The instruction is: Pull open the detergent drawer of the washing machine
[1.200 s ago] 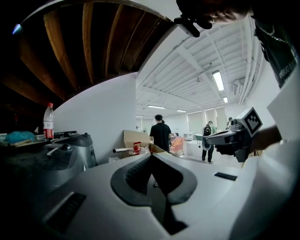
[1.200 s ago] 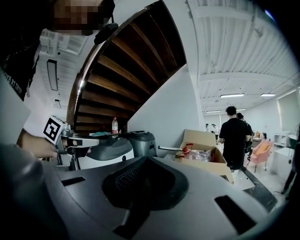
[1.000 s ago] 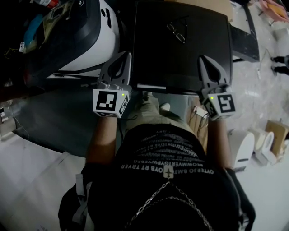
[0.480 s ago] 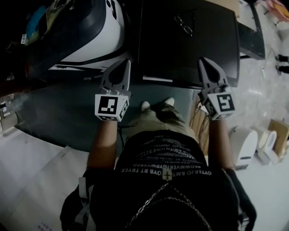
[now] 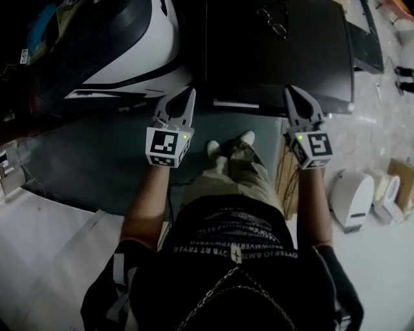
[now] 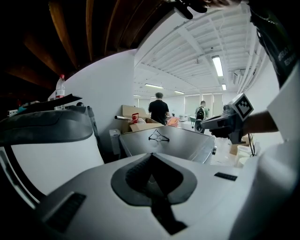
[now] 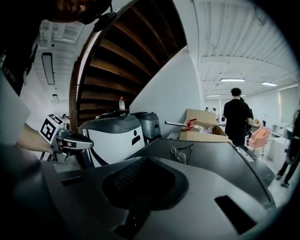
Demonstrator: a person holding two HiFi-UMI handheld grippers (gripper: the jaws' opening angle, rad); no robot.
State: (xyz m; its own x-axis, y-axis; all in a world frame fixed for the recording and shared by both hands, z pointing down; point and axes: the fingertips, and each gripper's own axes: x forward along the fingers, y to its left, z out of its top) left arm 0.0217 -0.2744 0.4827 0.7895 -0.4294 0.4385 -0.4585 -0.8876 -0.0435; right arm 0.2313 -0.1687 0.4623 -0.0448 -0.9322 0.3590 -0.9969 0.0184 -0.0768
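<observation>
Left claw [image 5: 189,92] is closed, its jaws pressed together with nothing between them. The right claw [image 5: 291,90] is closed and empty in the same way. Neither one touches anything. The person holds both out in front, pointing at the dark washing machine [image 5: 278,52], which stands just ahead of them. In the head view the left claw's tip lies by the machine's front left corner, next to a white-and-black appliance [image 5: 129,45] that stands just beside the machine. The right claw's tip lies over the machine's front right edge.

The detergent drawer cannot be picked out. The machine's front is seen edge-on from above, and only a pale strip [image 5: 236,103] shows along it between the two claws. A pair of eyeglasses [image 5: 275,19] lies on the machine's lid.

Each claw's cube carries square black-and-white markers. White print [image 5: 229,242] runs across the person's black shirt, but it is upside down and too garbled to read. A red-capped bottle [image 7: 122,103] stands on the appliance, its label too small to read.
</observation>
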